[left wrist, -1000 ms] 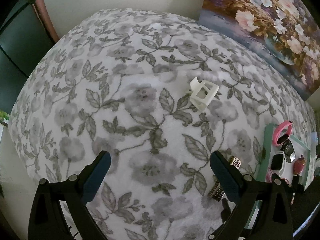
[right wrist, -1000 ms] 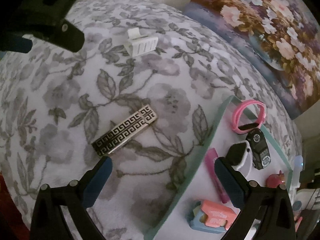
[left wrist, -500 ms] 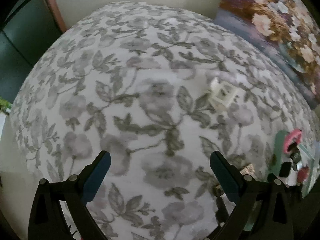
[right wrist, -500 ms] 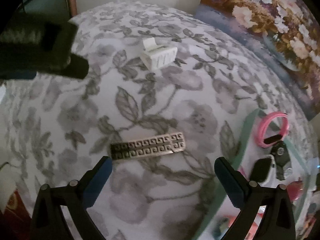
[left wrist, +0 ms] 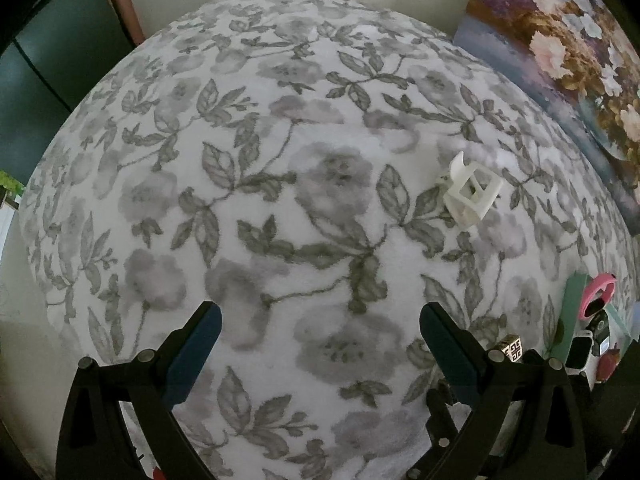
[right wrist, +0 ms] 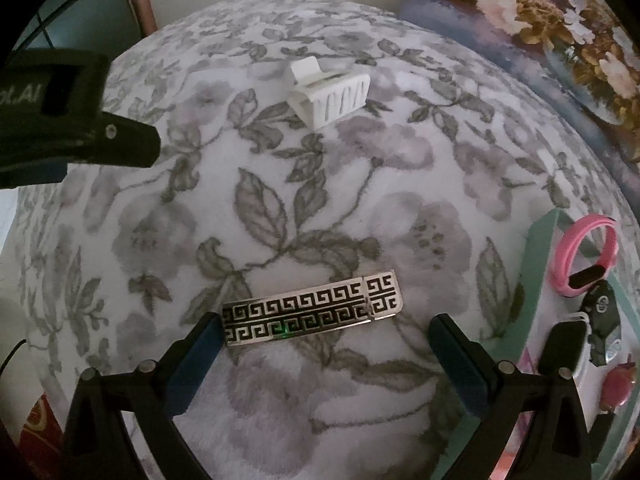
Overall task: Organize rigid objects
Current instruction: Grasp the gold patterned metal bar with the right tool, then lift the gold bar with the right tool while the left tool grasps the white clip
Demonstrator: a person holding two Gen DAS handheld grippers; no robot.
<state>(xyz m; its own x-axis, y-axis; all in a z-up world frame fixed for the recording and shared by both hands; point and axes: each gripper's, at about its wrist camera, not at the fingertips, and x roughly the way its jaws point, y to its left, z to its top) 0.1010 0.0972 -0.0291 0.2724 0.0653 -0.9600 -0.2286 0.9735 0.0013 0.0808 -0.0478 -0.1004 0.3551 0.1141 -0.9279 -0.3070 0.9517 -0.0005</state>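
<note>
I have the right gripper (right wrist: 324,330) over the patterned bar (right wrist: 312,308), jaws spread wide and holding nothing. The bar lies flat on the floral cloth (right wrist: 360,184), running left to right, its left end just beside my left finger and its right end well short of the other finger. As I read it, the step in hand is picking this bar up to take it to the green tray (right wrist: 540,240) on the right.

To do it well I would turn the wrist so the jaws close across the bar's narrow width, not along its length. It is thin and flat on soft fabric, so I would press the tips down into the cloth a little to get under its edges, then close slowly and lift level.

The left gripper (left wrist: 320,340) hangs empty over bare cloth, jaws also wide apart. The white clip (left wrist: 472,194) sits ahead and to its right, well apart from the bar.

Count: one bar and one clip loose on the cloth. In the tray I see one pink band (right wrist: 584,256), one black fob (right wrist: 606,328), one watch (right wrist: 568,350) and one reddish round piece (right wrist: 618,386); more may be hidden behind my finger.
</note>
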